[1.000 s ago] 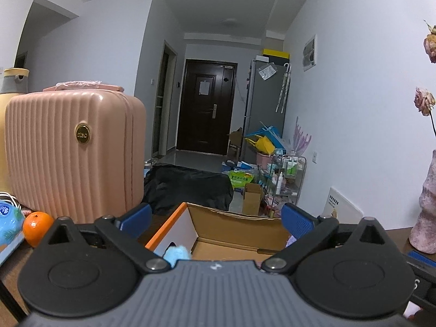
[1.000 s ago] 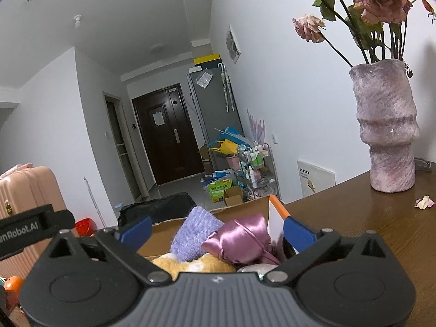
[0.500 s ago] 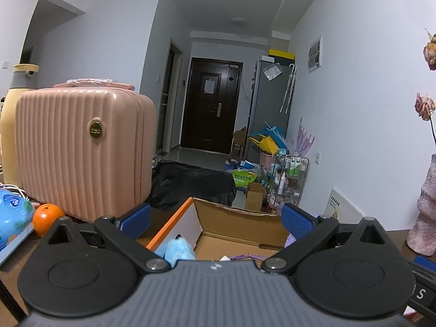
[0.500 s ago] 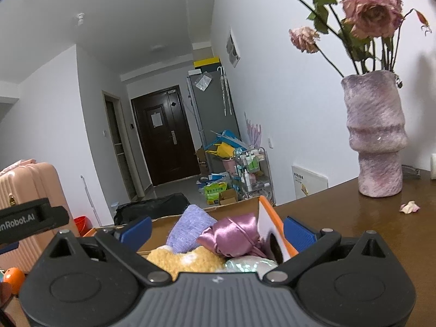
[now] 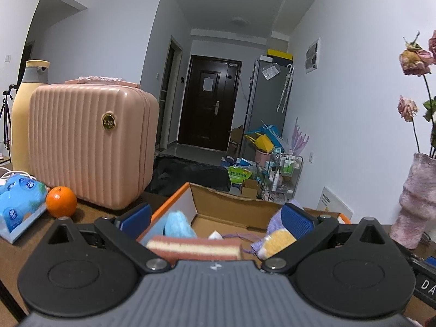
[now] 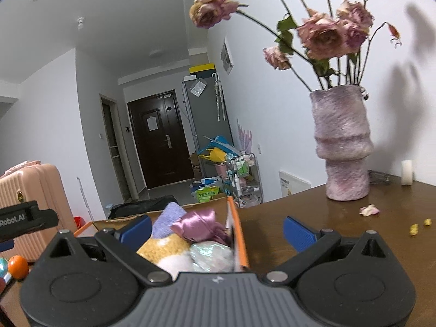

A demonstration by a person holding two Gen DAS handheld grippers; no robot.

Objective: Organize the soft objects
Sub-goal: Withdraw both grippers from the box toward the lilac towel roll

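Observation:
An open cardboard box (image 5: 231,200) with orange edges sits on the brown table. Inside it lie a light blue fluffy piece (image 5: 177,223), a pink and cream sponge (image 5: 193,246) and a yellow plush (image 5: 276,241) against purple knit. My left gripper (image 5: 215,219) is open above the box's near side, holding nothing. The right wrist view shows the same box (image 6: 241,242) with purple knit (image 6: 169,216), a pink satin piece (image 6: 201,226), the yellow plush (image 6: 163,246) and a shiny pouch (image 6: 212,254). My right gripper (image 6: 218,230) is open over the box's right wall.
A pink suitcase (image 5: 90,144), an orange (image 5: 61,201), a blue tissue pack (image 5: 19,204) and a tall yellow bottle (image 5: 24,114) stand left of the box. A purple vase (image 6: 342,150) with dried roses, loose petals (image 6: 369,209) and a white roll (image 6: 406,172) are at the right.
The left view now looks further down into the box, so the sponge and yellow plush have come into sight. The right gripper has swung right, bringing the vase nearer the middle. Both stay open.

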